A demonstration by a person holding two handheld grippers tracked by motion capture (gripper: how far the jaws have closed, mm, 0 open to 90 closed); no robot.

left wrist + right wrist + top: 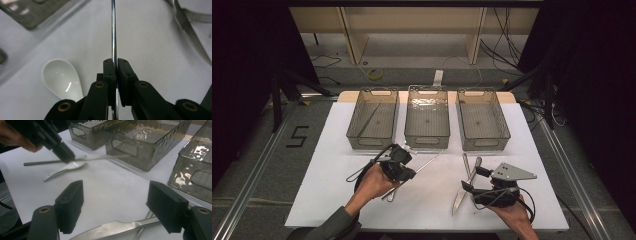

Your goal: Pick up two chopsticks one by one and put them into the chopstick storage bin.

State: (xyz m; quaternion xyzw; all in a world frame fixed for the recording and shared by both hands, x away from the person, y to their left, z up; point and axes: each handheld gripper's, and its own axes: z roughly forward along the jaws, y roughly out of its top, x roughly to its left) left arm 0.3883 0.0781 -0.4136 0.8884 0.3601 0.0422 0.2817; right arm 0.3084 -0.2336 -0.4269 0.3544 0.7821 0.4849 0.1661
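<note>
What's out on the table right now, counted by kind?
Clear bins: 3
Thin metal rod, in left tool: 1
White spoon: 1
Serrated knife: 1
Other metal utensil beside knife, kind unclear: 1
Total: 7

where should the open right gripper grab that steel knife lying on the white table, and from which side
Grip the plain handle end of the serrated steel table knife, not the toothed blade. It lies flat on the white table, so come straight down from above with the jaws across its narrow width. The right gripper already hangs open just over it.

Thin metal chopstick (113,30), level, lifted.
</note>
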